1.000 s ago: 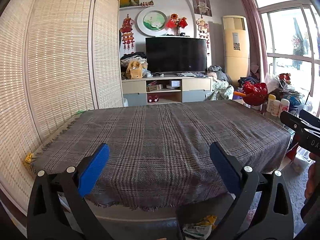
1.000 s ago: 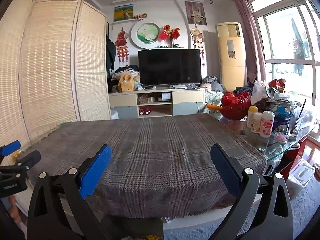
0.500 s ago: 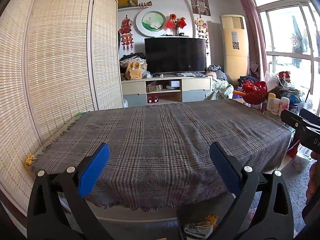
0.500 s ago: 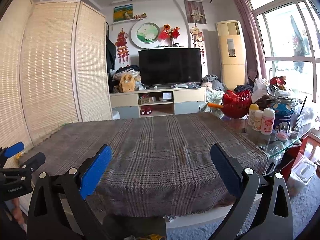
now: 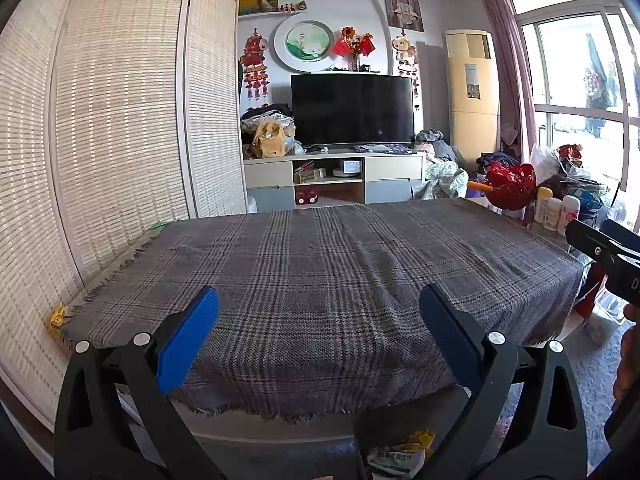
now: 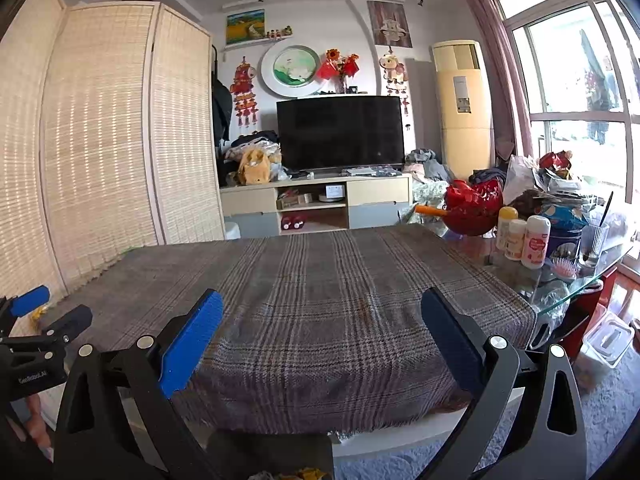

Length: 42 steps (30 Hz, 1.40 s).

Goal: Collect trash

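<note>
Barely anything is shifting since a second ago: both the left gripper [image 5: 318, 332] and right gripper [image 6: 322, 334] are hanging wide open, empty. Crumpled wrappers [image 5: 396, 456] are lying below the table [image 5: 320, 264] edge, probably light and crinkly, so pinching a raised fold looks best.

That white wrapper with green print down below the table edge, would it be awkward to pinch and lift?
The white wrapper looks crumpled and thin, so probably light and floppy, sagging when pinched. Its glossy surface may slip between the pads. It lies partly hidden behind the left gripper.

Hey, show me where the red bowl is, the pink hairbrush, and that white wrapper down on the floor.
red bowl [image 6: 472, 210]: right wrist view, its outer side.
pink hairbrush [image 6: 565, 269]: right wrist view, the bristle head.
white wrapper [image 5: 394, 458]: left wrist view, its printed face.
</note>
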### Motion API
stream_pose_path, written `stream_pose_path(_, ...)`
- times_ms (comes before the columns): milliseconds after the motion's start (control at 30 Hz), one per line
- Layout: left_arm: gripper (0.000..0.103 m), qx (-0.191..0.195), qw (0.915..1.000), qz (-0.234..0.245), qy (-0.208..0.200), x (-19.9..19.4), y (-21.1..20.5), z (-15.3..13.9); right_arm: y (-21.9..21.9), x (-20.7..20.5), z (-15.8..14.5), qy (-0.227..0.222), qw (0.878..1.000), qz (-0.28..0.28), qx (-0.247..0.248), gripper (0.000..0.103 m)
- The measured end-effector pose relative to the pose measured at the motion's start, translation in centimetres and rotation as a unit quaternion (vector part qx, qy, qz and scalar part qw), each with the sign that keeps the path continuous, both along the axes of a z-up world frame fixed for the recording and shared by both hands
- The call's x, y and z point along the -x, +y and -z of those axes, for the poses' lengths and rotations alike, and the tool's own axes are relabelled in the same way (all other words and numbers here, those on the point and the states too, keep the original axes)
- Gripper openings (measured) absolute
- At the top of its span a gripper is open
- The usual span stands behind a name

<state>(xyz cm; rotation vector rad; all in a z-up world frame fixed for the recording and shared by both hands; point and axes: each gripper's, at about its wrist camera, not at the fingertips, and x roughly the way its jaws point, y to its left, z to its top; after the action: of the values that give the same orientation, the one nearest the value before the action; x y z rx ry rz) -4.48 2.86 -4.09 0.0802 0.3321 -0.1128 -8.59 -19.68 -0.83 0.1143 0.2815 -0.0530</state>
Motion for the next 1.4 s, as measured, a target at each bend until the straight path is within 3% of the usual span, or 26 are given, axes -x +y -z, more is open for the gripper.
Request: stream_pose_path(1400,0.095,0.0,0.9999,-0.01,0.002,-0.08,0.36,-0.18,-0.23,-0.32,0.02,0.002,1.0,-0.006,-0.009,0.1)
